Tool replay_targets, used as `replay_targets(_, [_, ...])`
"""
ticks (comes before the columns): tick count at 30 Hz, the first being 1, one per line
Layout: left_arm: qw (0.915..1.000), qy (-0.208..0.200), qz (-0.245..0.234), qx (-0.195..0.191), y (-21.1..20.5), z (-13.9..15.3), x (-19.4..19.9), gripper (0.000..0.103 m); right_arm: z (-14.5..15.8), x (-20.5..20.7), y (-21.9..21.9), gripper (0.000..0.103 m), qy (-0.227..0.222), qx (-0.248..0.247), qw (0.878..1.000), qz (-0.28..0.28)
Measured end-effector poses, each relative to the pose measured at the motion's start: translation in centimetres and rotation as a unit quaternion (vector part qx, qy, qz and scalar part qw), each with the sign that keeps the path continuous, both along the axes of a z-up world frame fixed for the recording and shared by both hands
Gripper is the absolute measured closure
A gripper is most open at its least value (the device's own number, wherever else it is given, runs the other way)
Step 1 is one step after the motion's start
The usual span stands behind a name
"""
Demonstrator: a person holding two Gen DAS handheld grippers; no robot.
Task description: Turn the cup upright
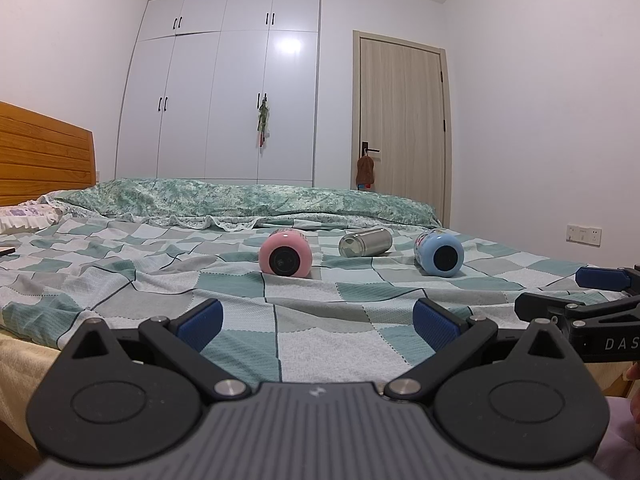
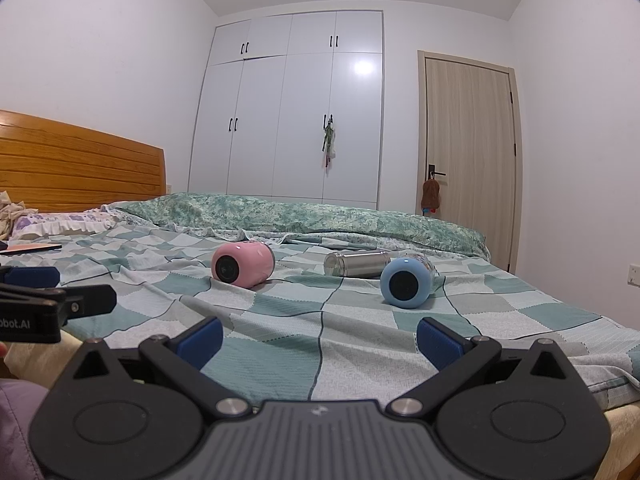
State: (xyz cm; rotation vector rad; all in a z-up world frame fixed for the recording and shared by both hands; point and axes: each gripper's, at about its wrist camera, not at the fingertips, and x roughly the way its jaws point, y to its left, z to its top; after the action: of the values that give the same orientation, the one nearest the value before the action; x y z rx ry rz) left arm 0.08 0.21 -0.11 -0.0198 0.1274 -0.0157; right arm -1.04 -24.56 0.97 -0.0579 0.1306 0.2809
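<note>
Three cups lie on their sides on the checked bedspread (image 1: 320, 320): a pink cup (image 1: 285, 253) (image 2: 242, 263), a steel cup (image 1: 366, 242) (image 2: 356, 264) behind, and a blue cup (image 1: 439, 253) (image 2: 408, 280) to the right. The pink and blue cups show their dark bases toward me. My left gripper (image 1: 318, 322) is open and empty, low over the bed's near edge, well short of the cups. My right gripper (image 2: 319, 340) is open and empty, also short of them. Each gripper shows in the other's view: the right one (image 1: 576, 296), the left one (image 2: 48, 288).
A green floral duvet (image 1: 248, 200) is rolled along the far side of the bed. A wooden headboard (image 2: 80, 168) and pillow (image 2: 60, 224) are at the left. A flat book-like object (image 2: 32, 248) lies near the pillow. White wardrobe (image 1: 224, 88) and a closed door (image 1: 404, 120) stand behind.
</note>
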Motion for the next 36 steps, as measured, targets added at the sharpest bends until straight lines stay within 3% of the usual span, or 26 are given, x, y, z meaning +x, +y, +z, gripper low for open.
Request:
replay_targets(13, [1.0000,0.001,0.001,0.003,-0.1,0.1,0.0,0.000,0.2,0.4,0.0,0.000,0.012,-0.003,1.000,0.001])
replay_targets(19, [0.9998,0.019,0.001,0.006,0.3,1.8,1.5,0.000,1.7,2.9,-0.6,0.000,0.030,0.004,0.999,0.019])
replay_targets(27, [0.9994,0.023,-0.003,0.026,0.5,6.4,7.3,0.000,4.9,10.5,-0.5,0.000,0.026,-0.013,0.998,0.050])
replay_targets(36, [0.9955,0.080,-0.017,0.046,0.7,9.9,17.1,0.000,7.7,21.0,2.2,0.000,0.044,-0.049,0.995,0.078])
